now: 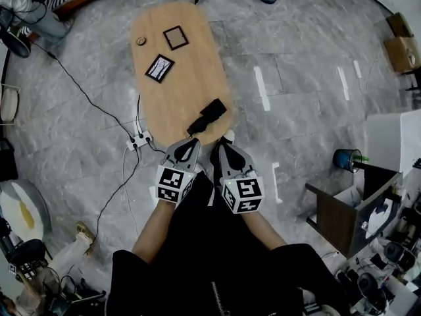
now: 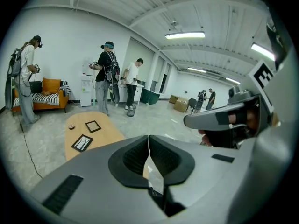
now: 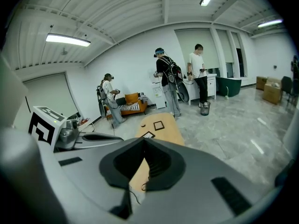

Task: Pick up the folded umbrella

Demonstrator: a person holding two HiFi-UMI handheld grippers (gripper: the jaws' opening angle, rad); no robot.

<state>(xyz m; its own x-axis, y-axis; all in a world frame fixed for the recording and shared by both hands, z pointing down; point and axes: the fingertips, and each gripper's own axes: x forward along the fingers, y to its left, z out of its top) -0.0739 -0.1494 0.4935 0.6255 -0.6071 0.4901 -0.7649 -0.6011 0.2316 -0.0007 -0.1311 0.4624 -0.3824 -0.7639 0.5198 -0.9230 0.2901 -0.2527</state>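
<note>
**Umbrella just ahead of my two closed grippers**

The folded umbrella (image 1: 209,116), black, lies slantwise at the near end of the wooden counter (image 1: 164,97). It is just beyond my left gripper (image 1: 192,142) and right gripper (image 1: 221,145), and touches neither. Both grippers have their jaws pressed together, with nothing held. Only the head view shows the umbrella plainly. My gripper views look past it to a picture frame (image 2: 82,143) farther along the counter, and they alone show people (image 3: 167,83) standing across the room.

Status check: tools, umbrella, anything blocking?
Shut and empty: left tool, right tool. Untouched: folded umbrella, near end of table. Nothing blocking it.
</note>
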